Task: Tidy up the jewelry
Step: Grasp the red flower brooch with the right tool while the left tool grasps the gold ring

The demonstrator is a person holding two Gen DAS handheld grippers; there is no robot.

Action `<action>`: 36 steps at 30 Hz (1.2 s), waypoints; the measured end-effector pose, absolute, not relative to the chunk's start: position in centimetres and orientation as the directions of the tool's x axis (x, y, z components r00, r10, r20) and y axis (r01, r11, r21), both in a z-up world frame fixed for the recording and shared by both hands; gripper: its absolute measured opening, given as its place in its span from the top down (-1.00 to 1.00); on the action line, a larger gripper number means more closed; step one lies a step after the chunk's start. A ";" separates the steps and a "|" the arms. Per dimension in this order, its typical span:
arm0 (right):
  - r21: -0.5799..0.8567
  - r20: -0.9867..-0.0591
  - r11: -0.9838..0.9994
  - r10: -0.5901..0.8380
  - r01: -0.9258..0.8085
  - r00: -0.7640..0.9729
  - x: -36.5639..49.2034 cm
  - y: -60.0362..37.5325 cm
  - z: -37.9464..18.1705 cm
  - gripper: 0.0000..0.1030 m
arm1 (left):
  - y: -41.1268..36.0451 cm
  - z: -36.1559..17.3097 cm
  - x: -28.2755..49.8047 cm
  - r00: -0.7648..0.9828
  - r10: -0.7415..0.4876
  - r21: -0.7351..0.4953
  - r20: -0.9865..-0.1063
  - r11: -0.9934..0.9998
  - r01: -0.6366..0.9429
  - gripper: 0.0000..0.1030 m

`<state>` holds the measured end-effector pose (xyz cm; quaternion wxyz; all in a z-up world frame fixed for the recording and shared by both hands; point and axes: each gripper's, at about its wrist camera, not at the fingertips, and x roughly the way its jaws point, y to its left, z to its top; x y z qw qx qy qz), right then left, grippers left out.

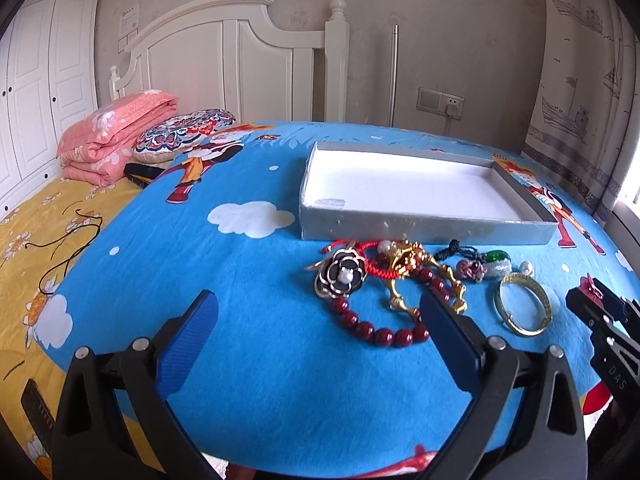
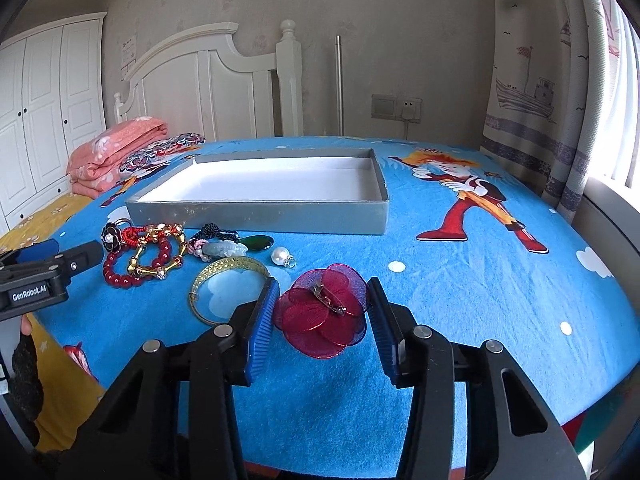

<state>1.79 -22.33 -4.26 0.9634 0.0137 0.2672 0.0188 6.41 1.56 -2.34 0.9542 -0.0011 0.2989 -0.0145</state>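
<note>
A grey box (image 1: 424, 226) (image 2: 256, 214) with a white inside lies open on the blue cloth. In front of it lies jewelry: a black flower brooch (image 1: 341, 277) (image 2: 111, 236), a dark red bead bracelet (image 1: 380, 330) (image 2: 120, 276), a gold chain piece (image 1: 416, 276) (image 2: 160, 252), a gold bangle (image 1: 522, 306) (image 2: 218, 280), a pearl (image 2: 280, 257) and a jade pendant (image 2: 224, 249). My left gripper (image 1: 320, 312) is open, low over the cloth before the beads. My right gripper (image 2: 322, 304) is open around a magenta flower brooch (image 2: 324, 316), jaws apart from it.
The table's blue cartoon cloth (image 2: 480, 280) rounds off at the front and right. A bed with a folded pink quilt (image 1: 112, 140) and a patterned cushion (image 1: 184, 134) lies left. A black cord (image 1: 68, 240) lies on the yellow sheet. Curtains (image 2: 540, 120) hang right.
</note>
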 end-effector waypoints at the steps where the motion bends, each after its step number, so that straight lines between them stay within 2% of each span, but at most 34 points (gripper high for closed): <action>1: 0.035 -0.515 0.999 0.044 -0.030 0.856 1.8 -22.3 -4.3 0.15 | 1.4 -2.2 6.9 0.824 -0.024 -0.006 -0.566 1.000 0.024 -0.80; 7: 0.029 -0.516 0.999 0.044 -0.034 0.855 1.8 -22.3 -4.4 0.15 | 1.0 -2.2 9.7 0.809 -0.021 -0.014 -0.588 1.000 0.015 -0.48; 10: 0.030 -0.521 0.999 0.044 -0.034 0.852 1.9 -22.2 -4.6 0.15 | 1.0 -2.7 10.4 0.798 -0.020 -0.011 -0.602 1.000 0.017 -0.24; 12: 0.030 -0.521 0.999 0.045 -0.034 0.852 1.9 -22.3 -4.6 0.15 | 1.0 -3.2 10.5 0.791 -0.035 -0.021 -0.611 0.999 0.028 0.21; 22: 0.016 -0.500 0.999 0.042 -0.040 0.865 1.9 -21.9 -4.2 0.15 | 1.0 -2.9 7.3 0.832 -0.026 -0.010 -0.554 1.000 0.025 0.25; 26: 0.012 -0.498 0.999 0.039 -0.038 0.866 1.9 -21.7 -4.2 0.15 | 1.2 -1.9 5.8 0.871 0.017 0.015 -0.491 1.000 -0.011 0.25; 33: 0.005 -0.478 0.998 0.064 -0.070 0.876 1.9 -20.7 -3.3 0.15 | 0.6 -1.0 3.6 0.875 -0.091 -0.032 -0.475 0.996 0.086 0.25; 36: -0.002 -0.464 0.996 0.074 -0.084 0.883 1.6 -20.1 -2.8 0.15 | -0.2 -1.0 2.8 0.855 -0.180 -0.060 -0.486 0.983 0.173 0.24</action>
